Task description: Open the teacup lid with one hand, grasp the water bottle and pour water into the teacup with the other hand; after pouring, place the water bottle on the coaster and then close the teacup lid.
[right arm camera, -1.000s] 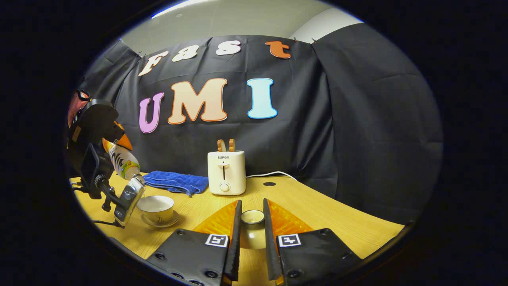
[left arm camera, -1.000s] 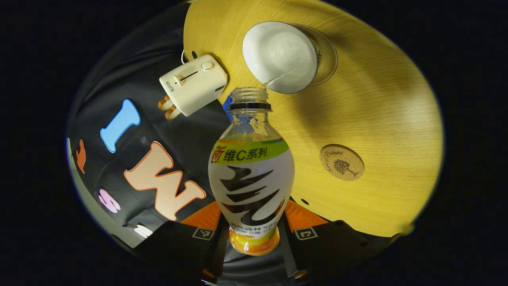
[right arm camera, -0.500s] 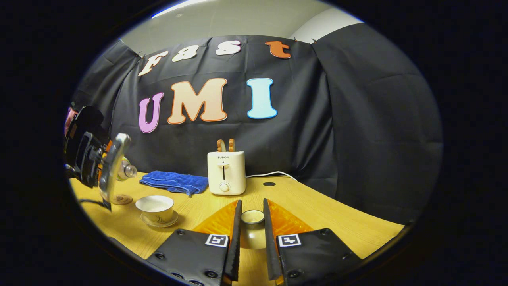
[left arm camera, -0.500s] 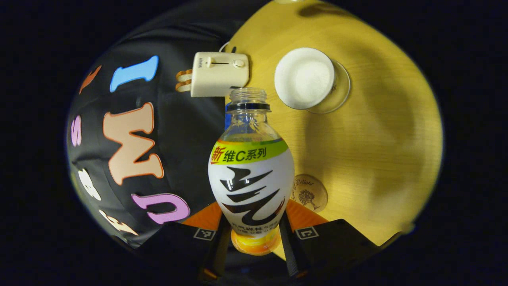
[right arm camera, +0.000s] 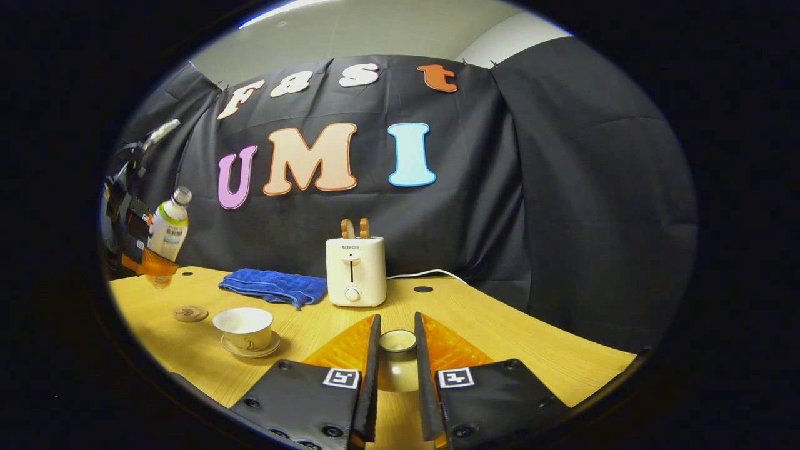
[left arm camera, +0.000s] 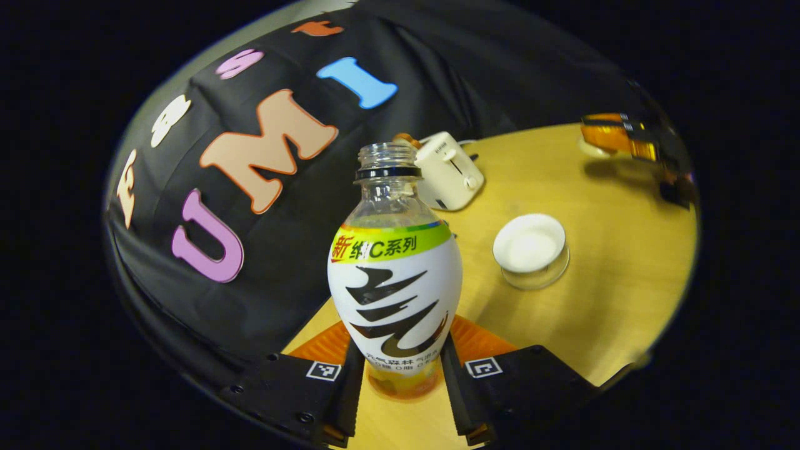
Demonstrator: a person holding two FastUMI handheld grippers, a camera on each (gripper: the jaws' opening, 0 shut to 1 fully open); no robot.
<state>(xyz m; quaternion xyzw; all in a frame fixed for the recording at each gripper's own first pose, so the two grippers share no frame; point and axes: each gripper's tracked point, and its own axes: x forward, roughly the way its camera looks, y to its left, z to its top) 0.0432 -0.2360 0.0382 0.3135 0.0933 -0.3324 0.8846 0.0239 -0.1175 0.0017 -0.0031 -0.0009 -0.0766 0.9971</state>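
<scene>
Water bottle sits clamped between both fingers of the left gripper, which press on its lower body from either side. In the right gripper view the same bottle is held above the table's left end, neck up and tilted slightly, clear of the surface. The bottle is clear plastic, bulb-shaped, with an uncapped threaded neck, a black collar ring and a white printed sleeve topped by a green band.

The right gripper is held low and level over the table. Its two fingers pinch the teacup lid, a small pale glossy piece seen between the black pads; orange panels flank the fingers.

One teacup stands open on its saucer, both white ceramic and round, the cup carrying a small dark motif. From the left gripper view the cup shows a plain white interior. One coaster, a flat round cork disc, lies just left of the cup, bare, near the held bottle and below it.

Table surface is light wood grain with two dark round holes. One folded blue towel, plush in texture, lies behind the cup. One cream box-shaped toaster holds two slices of bread and trails one white cord.
</scene>
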